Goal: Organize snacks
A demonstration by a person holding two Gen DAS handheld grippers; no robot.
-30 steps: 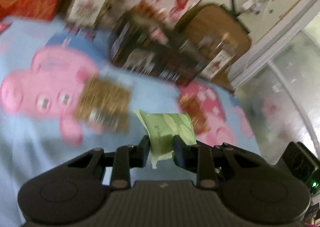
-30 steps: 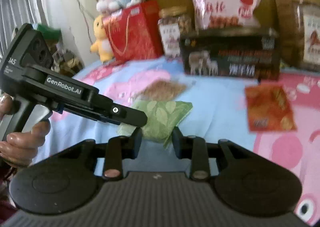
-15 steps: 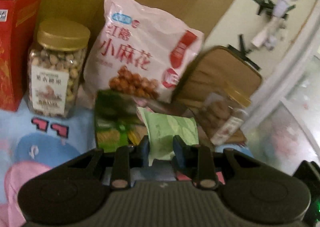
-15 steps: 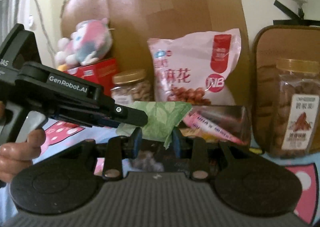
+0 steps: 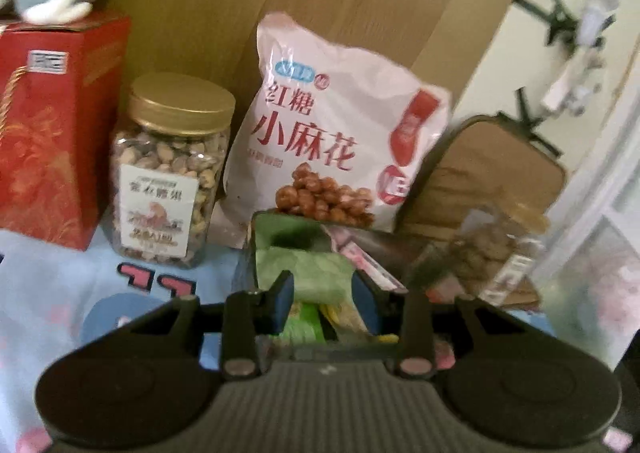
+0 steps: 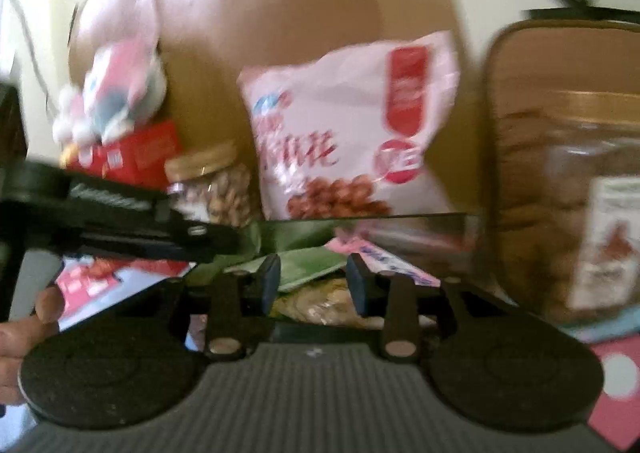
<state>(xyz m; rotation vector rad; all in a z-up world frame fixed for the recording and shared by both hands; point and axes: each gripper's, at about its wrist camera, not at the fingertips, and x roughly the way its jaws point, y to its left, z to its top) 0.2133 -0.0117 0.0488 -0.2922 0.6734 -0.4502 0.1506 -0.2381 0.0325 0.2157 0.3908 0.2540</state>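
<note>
left gripper (image 5: 322,299) – jaws opening, green packet (image 5: 316,273) seemingly loose | right gripper (image 6: 314,285) – opening too

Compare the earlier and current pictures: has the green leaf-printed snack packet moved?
Yes. The green leaf-printed snack packet has travelled from the cartoon-print bedsheet up and away to the dark open box below the pink snack bag, where both opening grippers release it.

The pink snack bag (image 5: 340,129) at centre frame bears large red characters "红糖" and "小麻花". The label on the nut jar (image 5: 168,189) at left is too blurred to read, like the other packaging.
</note>
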